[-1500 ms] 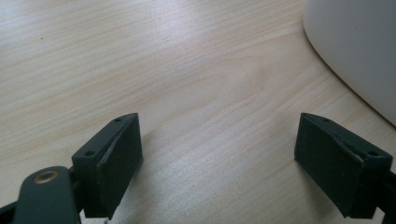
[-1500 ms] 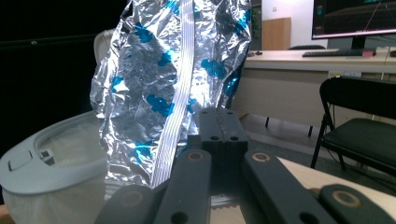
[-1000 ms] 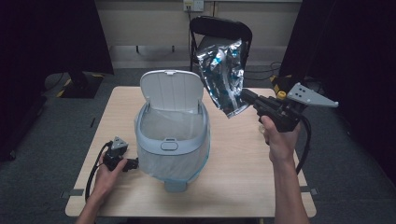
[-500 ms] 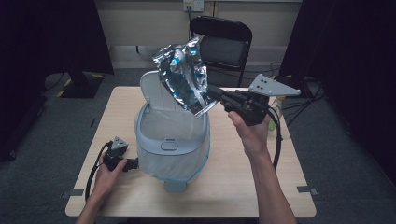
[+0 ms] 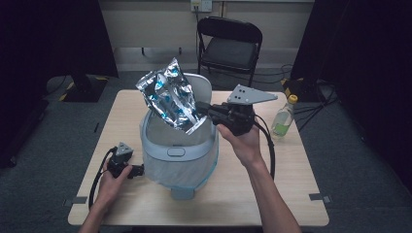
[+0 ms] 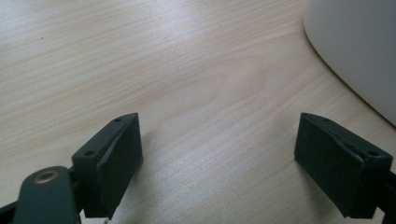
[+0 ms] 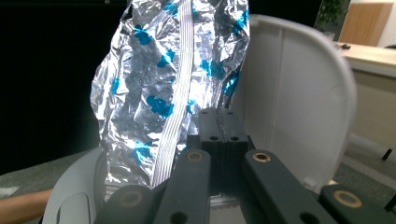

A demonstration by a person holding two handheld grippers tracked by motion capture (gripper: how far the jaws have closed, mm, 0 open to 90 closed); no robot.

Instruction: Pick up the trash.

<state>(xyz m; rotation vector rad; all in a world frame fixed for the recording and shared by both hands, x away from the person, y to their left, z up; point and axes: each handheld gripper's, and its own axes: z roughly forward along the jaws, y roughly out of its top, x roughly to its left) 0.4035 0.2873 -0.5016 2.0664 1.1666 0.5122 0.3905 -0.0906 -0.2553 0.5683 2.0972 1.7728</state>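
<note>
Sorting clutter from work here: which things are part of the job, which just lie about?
In the job: foil bag, held by the right gripper above the open bin.
Lying about: bottle, chair; left gripper open, on the table.

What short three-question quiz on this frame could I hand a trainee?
1. True or false: the left gripper holds the foil bag.
2. The foil bag is: A) flat on the table B) above the open bin C) on the chair.
3. What stands near the table's right edge?

Key: 1 false, it rests open on the table; the right gripper pinches the bag. 2 B. 3 A plastic bottle.
</note>
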